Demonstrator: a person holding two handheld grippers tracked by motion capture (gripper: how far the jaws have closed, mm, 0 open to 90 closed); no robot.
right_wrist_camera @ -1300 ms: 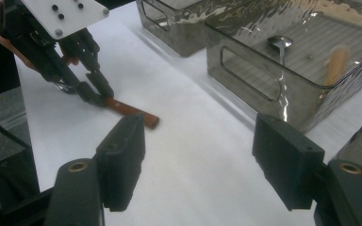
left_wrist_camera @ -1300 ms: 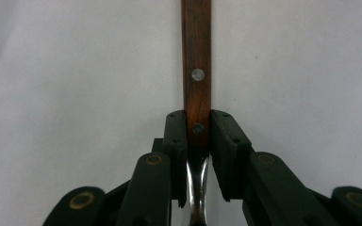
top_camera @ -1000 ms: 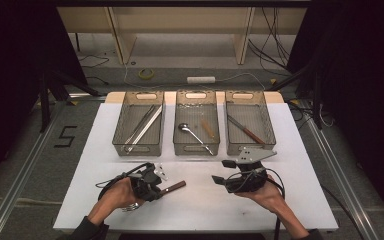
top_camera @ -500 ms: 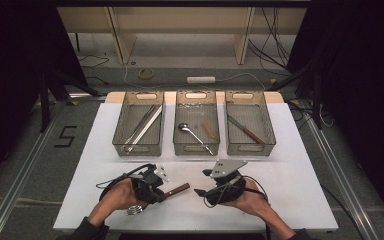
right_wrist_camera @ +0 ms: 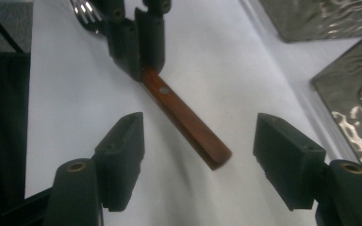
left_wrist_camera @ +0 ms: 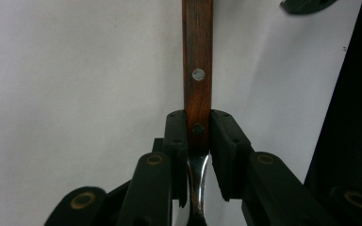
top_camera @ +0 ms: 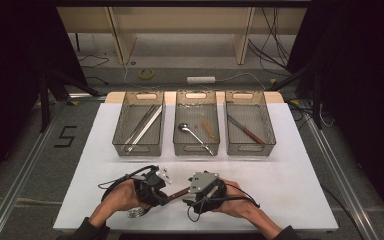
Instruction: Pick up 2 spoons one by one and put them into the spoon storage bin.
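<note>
high view: left gripper (top_camera: pixel 166 196) and right gripper (top_camera: pixel 186 196) meet over the table (top_camera: pixel 290 175), fork (top_camera: pixel 177 194) between them | left gripper view: fingers (left_wrist_camera: pixel 175 141) pinch the fork's wooden handle | right gripper view: fingers (right_wrist_camera: pixel 122 141) spread, handle end between them, untouched

Left tongs (top_camera: pixel 166 199) clamped shut, right tongs (top_camera: pixel 187 196) spread wide, tips seemingly nearly meeting, forearms low.

Fork (top_camera: pixel 152 205) between two hand-held grippers
</note>
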